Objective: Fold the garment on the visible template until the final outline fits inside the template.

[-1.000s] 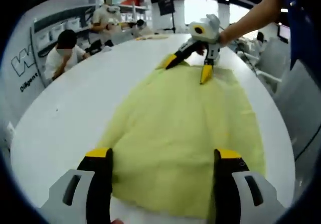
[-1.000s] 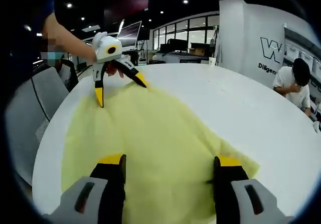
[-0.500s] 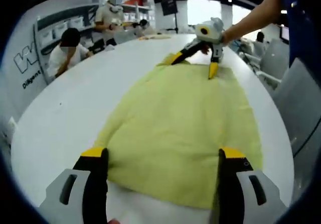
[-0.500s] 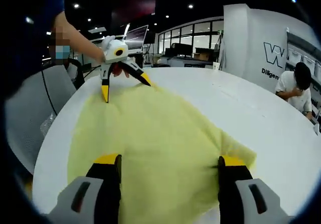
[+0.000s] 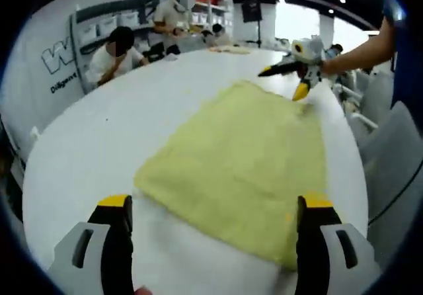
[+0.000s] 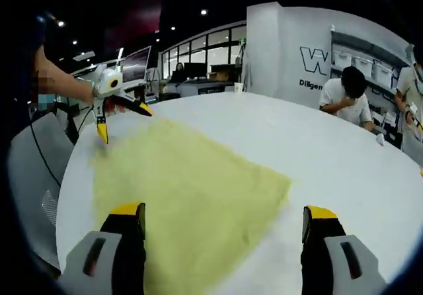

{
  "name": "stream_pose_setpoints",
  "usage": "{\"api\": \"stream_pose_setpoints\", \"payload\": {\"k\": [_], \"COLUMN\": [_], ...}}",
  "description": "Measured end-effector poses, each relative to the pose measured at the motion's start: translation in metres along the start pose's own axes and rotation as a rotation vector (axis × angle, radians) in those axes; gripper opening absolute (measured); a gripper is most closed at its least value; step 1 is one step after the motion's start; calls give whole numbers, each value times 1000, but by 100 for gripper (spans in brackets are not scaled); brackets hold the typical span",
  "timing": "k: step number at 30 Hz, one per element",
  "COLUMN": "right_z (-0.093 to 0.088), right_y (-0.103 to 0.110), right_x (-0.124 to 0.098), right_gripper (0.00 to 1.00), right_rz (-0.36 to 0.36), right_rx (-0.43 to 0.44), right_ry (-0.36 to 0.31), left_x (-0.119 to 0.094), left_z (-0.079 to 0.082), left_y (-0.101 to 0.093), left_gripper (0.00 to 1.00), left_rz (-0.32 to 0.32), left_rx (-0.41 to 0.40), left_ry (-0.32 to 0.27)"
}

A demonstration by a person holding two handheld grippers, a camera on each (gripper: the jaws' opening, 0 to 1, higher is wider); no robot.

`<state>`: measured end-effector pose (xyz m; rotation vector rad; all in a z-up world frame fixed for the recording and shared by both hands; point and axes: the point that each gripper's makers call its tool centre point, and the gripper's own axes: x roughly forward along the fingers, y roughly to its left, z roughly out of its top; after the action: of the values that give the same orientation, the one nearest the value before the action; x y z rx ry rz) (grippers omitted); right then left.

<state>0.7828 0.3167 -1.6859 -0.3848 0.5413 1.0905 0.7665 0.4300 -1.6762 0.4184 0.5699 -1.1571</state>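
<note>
A pale yellow garment [image 5: 244,159] lies flat as a rough rectangle on the round white table [image 5: 99,143]. In the left gripper view my left gripper [image 5: 216,204] is open, hovering just off the cloth's near edge with nothing between its fingers. My right gripper [image 5: 283,82] shows at the cloth's far edge, open and held in a hand. In the right gripper view the garment [image 6: 178,189] spreads from the near left toward the middle. My right gripper [image 6: 223,214] is open above its near edge. My left gripper [image 6: 123,122] hangs open over the far corner.
A person [image 5: 115,50] sits at the table's far side, seen too as the seated person [image 6: 347,96] in the right gripper view. A grey chair [image 5: 390,129] stands by the table's edge, and another chair [image 6: 33,163] lies on the left. Bare table surrounds the cloth.
Both grippers have drawn back and apart from the garment, their jaws now off its edges instead of over it. The cloth stays flat and both stay open.
</note>
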Motion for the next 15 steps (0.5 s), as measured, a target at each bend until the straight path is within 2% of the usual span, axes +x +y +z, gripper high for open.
{"api": "stream_pose_setpoints", "payload": {"k": [6,7,8,9,10,12,15], "right_z": [-13,-15,-16,-17,-18,-19,-18], "right_y": [-11,-12,-13,-14,-17,-17,-17], "right_x": [-18,-20,-24,-26,-28,-30,-32], "right_gripper": [99,99,99,99,99,100,100], "right_rz": [-36,-35,-40,-47,-51,-54,-49], "right_rx": [47,51,56,60,56,49,44], "right_ry": [-8,-17,-25,-32,-37,-41,-63], "left_x": [-11,-14,-17,-22,-26,-28,-36], "left_z": [-16,-9,-10,-20,-23,-17,-27], "left_y": [7,-4,-6,5,9,-5,3], "left_gripper": [99,99,99,99,99,99,99], "left_rz": [-5,25,30,16,25,56,47], "left_rx": [11,44,42,-3,-5,35,13], "left_ry": [10,38,37,7,7,31,44]}}
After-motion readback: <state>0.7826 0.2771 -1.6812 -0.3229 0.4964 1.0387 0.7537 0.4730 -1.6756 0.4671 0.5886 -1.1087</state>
